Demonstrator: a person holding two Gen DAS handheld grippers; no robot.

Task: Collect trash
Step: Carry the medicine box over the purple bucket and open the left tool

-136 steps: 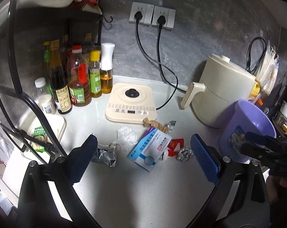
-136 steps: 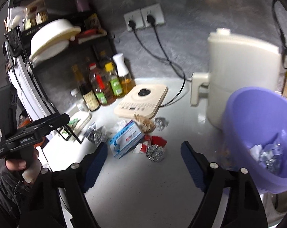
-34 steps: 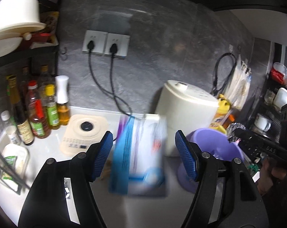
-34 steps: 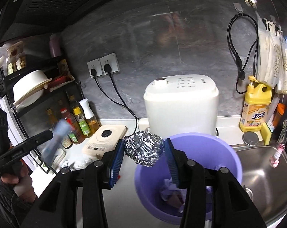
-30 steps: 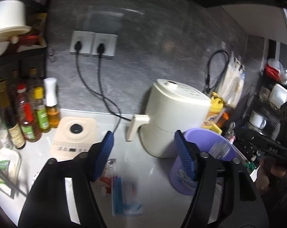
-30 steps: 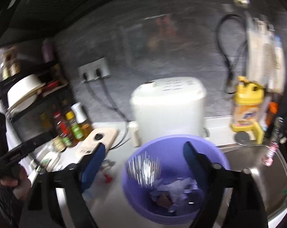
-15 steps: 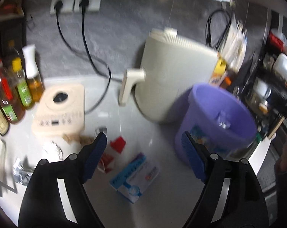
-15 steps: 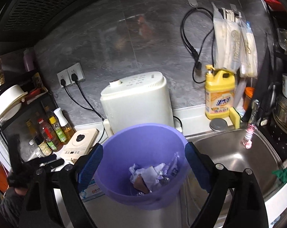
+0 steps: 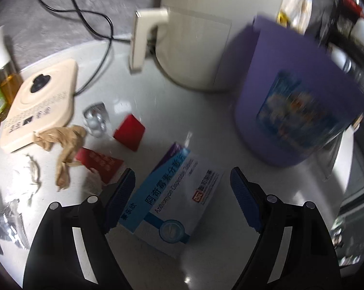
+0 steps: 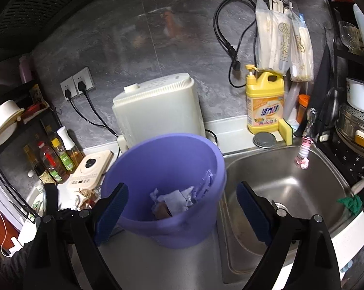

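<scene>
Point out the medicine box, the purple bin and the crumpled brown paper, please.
medicine box (image 9: 179,193): left wrist view, middle of its printed top face.
purple bin (image 10: 167,149): right wrist view, inner back wall.
crumpled brown paper (image 9: 66,142): left wrist view, its middle.

blue-white medicine box (image 9: 172,200) flat on counter, purple bin (image 10: 167,193) upright

Left tool (image 9: 182,198): 2 black arms, each tipped with a ribbed blue pad (image 9: 121,198) and fixed by 2 silver screws. Right tool (image 10: 180,213): same build, black arms, ribbed blue pads (image 10: 252,213), 2 silver screws per arm.
</scene>
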